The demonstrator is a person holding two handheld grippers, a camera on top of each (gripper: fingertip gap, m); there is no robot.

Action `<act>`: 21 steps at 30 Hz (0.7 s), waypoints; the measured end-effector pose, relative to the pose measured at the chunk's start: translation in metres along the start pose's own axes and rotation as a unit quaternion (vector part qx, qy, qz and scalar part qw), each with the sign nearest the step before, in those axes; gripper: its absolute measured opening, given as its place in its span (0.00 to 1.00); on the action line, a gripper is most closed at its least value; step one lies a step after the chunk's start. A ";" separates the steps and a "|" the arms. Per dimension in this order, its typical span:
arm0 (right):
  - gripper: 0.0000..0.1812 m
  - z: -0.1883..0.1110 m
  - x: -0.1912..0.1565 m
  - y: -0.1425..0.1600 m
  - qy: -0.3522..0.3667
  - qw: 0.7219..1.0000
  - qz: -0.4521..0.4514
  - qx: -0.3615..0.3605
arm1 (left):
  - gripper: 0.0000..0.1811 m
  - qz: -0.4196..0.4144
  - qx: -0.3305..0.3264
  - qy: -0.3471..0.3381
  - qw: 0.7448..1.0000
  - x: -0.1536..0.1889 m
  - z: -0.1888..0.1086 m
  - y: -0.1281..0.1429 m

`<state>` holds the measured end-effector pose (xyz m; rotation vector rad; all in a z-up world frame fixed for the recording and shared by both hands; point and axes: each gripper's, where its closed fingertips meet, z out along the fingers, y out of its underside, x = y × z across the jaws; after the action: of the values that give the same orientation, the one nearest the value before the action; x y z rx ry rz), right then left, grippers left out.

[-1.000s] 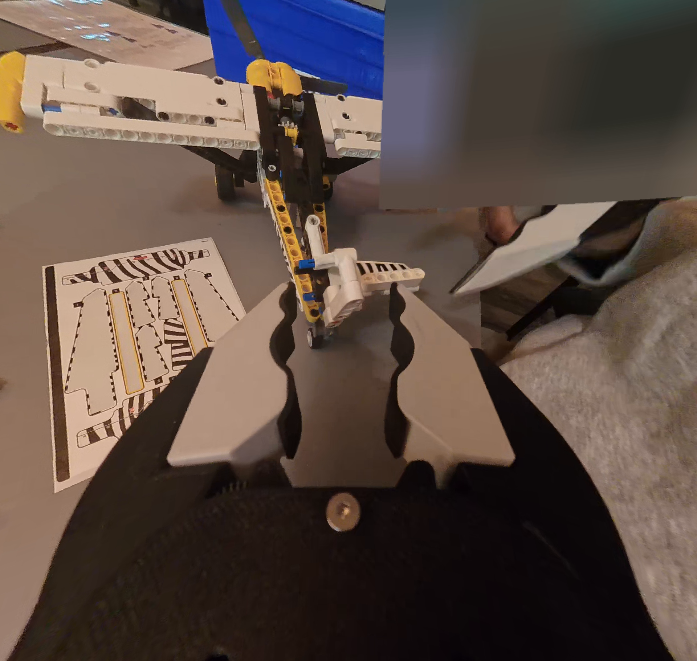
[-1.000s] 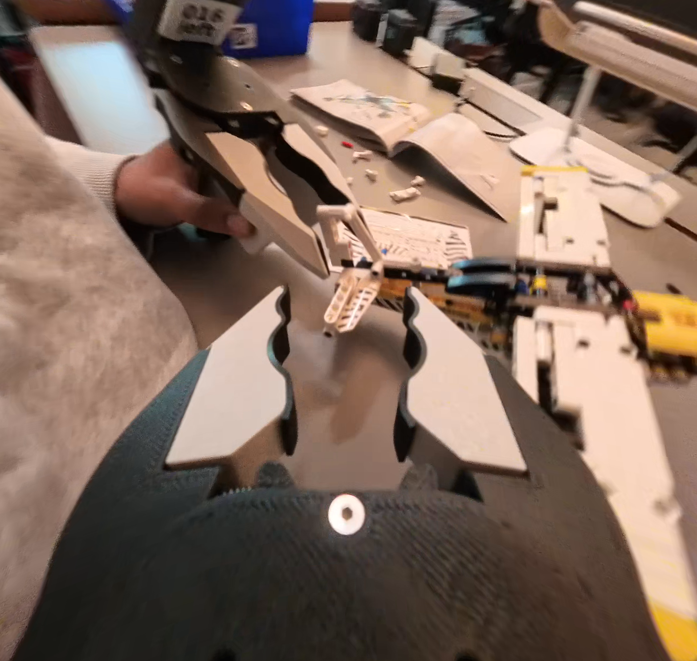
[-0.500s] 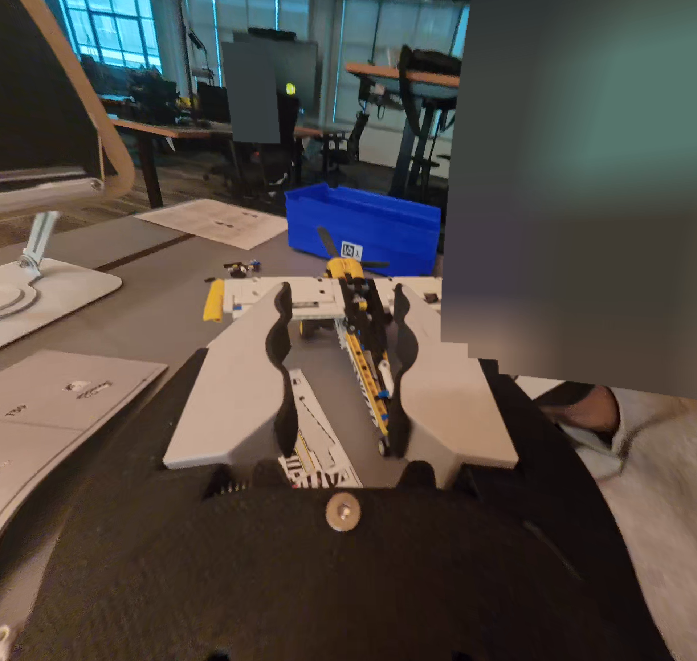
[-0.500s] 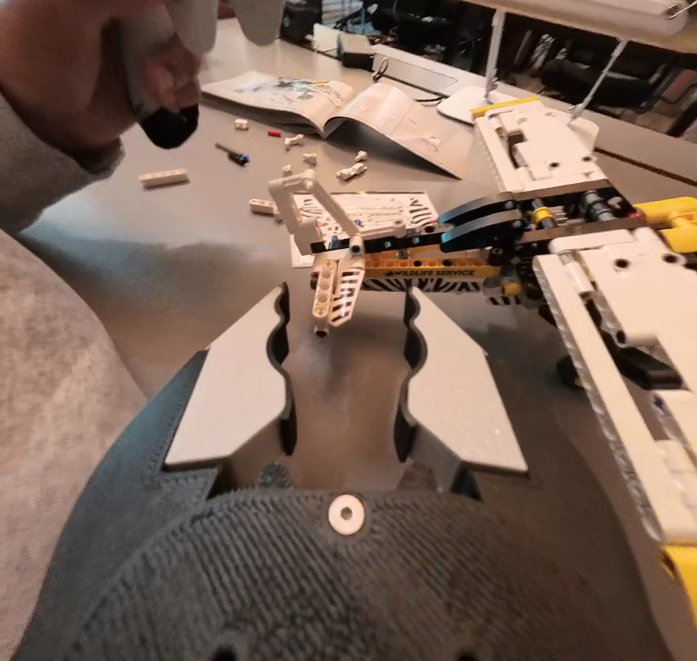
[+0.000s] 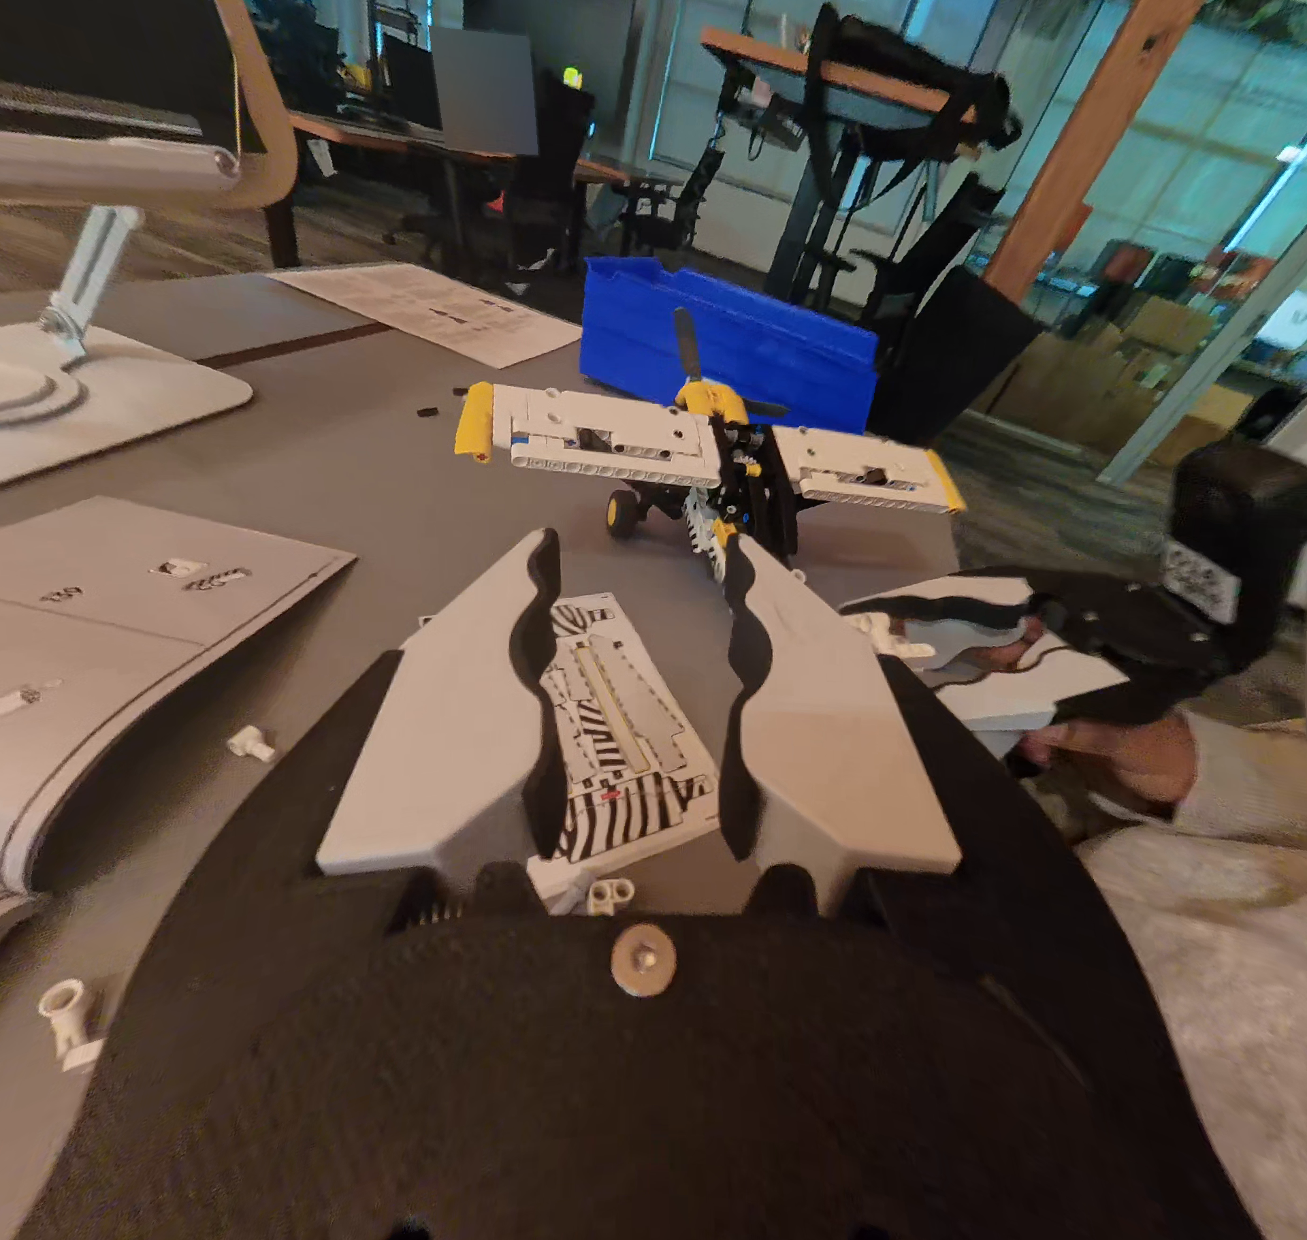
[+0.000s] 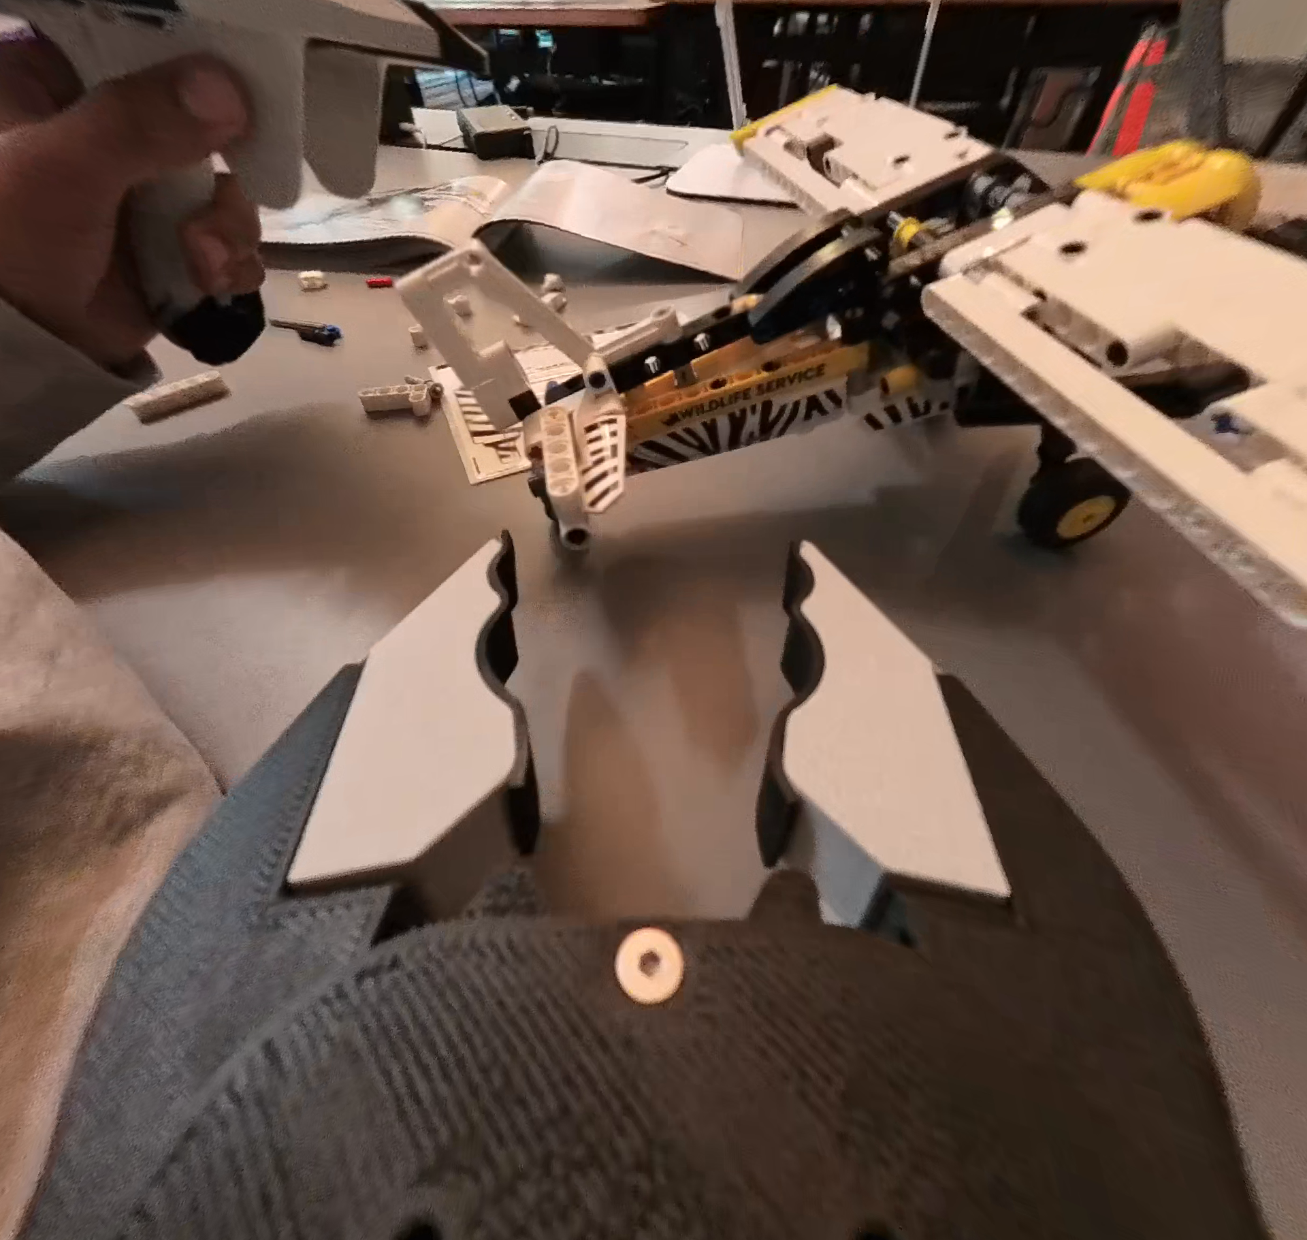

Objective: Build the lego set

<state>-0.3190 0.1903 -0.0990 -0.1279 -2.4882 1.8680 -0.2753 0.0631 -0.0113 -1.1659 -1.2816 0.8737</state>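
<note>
The lego plane (image 5: 622, 438) stands on the grey table, with white wings, yellow wingtips, a yellow nose and a black propeller. In the right wrist view its yellow, zebra-striped body (image 6: 742, 399) points its white tail (image 6: 576, 449) at me. My left gripper (image 5: 640, 555) is open and empty, held above the sticker sheet (image 5: 615, 711), short of the plane. My right gripper (image 6: 651, 555) is open and empty, just in front of the tail and not touching it. The right gripper also shows in the left wrist view (image 5: 990, 640), beside the tail.
A blue bin (image 5: 728, 350) stands behind the plane. An open instruction booklet (image 5: 106, 640) lies at the left, with a white monitor base (image 5: 71, 385) beyond it. Loose white pieces (image 5: 251, 742) (image 6: 399, 396) (image 6: 177, 396) lie scattered on the table.
My left gripper has pulled up and back from the plane's tail and now hangs over the sticker sheet. My right gripper has closed in on the tail. Both stayed open.
</note>
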 end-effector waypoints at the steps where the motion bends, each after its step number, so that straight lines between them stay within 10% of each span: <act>1: 0.40 0.000 0.000 0.000 -0.008 1.000 0.016 0.003 | 0.25 -0.015 0.011 0.010 1.000 0.001 -0.002 -0.003; 10: 0.06 -0.009 -0.016 -0.010 -0.124 0.989 0.063 0.053 | 0.24 -0.059 -0.022 0.054 0.997 0.012 0.009 0.012; 21: 0.03 -0.014 -0.014 -0.016 -0.148 0.982 0.092 0.077 | 0.24 -0.088 -0.048 0.072 0.992 0.016 0.021 0.026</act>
<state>-0.3047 0.1980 -0.0793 -0.0839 -2.5764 2.3015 -0.2909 0.0877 -0.0339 -1.1499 -1.2959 0.5939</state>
